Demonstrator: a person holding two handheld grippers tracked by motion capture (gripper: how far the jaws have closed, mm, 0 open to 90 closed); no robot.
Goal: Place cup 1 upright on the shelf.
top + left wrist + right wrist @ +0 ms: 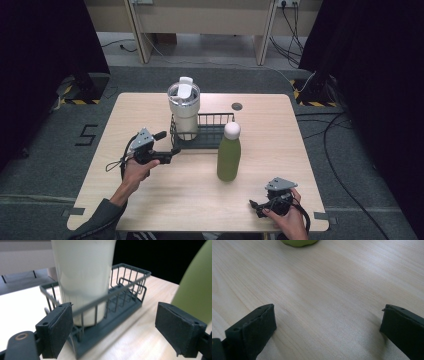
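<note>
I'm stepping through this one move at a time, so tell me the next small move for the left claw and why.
Probably ease the left claw forward and close it on the near end of the wire basket. Its jaws stand open, level with the basket's end, touching nothing yet. The white tumbler stands inside that end, so move slowly.

Overhead forward-down view; close gripper views sharing green bottle.
</note>
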